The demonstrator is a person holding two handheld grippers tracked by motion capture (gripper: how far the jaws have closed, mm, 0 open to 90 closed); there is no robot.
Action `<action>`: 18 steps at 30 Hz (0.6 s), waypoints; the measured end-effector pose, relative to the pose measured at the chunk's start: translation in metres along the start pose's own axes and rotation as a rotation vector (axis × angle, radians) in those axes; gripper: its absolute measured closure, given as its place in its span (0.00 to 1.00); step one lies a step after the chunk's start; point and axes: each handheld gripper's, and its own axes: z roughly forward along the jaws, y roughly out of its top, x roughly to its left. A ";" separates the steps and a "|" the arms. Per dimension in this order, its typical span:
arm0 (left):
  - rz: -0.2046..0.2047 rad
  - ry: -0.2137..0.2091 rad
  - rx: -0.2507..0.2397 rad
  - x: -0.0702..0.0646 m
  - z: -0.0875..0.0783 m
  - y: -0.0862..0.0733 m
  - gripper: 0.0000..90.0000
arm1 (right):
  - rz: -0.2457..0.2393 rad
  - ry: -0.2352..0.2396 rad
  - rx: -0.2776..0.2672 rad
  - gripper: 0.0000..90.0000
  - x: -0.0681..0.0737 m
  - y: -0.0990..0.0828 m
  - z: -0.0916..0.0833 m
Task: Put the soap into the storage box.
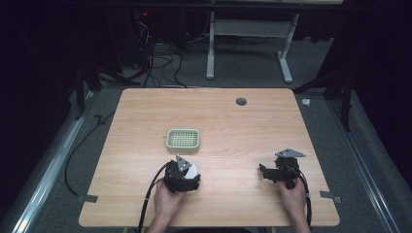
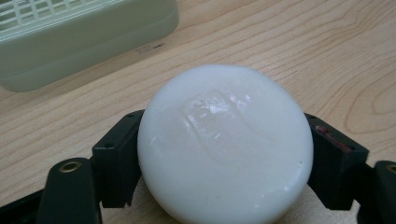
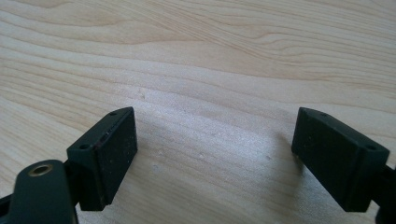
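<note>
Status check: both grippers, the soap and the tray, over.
Left gripper shut on soap. Right gripper open, nothing between jaws. Green tray just ahead, path clear.

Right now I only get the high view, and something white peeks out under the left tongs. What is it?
Observer: A round white soap bar, smooth and glossy, with a faint stamped mark on top.
Operator: Are the tongs actually gripping it?
Observer: In the left gripper view, both black pads of the left tongs press against its sides.
Operator: And that green thing nearby?
Observer: A pale green soap dish with a slotted grid top, just beyond the soap, not touching it.
Operator: What about the other hand?
Observer: The right tongs stand wide open over bare wooden table, holding nothing.
</note>
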 end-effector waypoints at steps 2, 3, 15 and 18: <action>-0.001 -0.001 -0.001 0.000 0.000 0.000 0.27 | -0.001 0.000 0.000 0.17 0.000 0.000 0.000; -0.001 -0.001 -0.001 0.000 0.000 0.000 0.27 | -0.001 0.000 0.000 0.17 0.000 0.000 0.000; 0.011 -0.020 0.009 0.002 -0.005 0.001 0.27 | -0.001 0.001 0.000 0.17 0.000 0.000 0.000; 0.002 -0.027 0.001 0.003 -0.008 0.001 0.27 | -0.001 0.000 0.000 0.17 0.000 0.000 0.000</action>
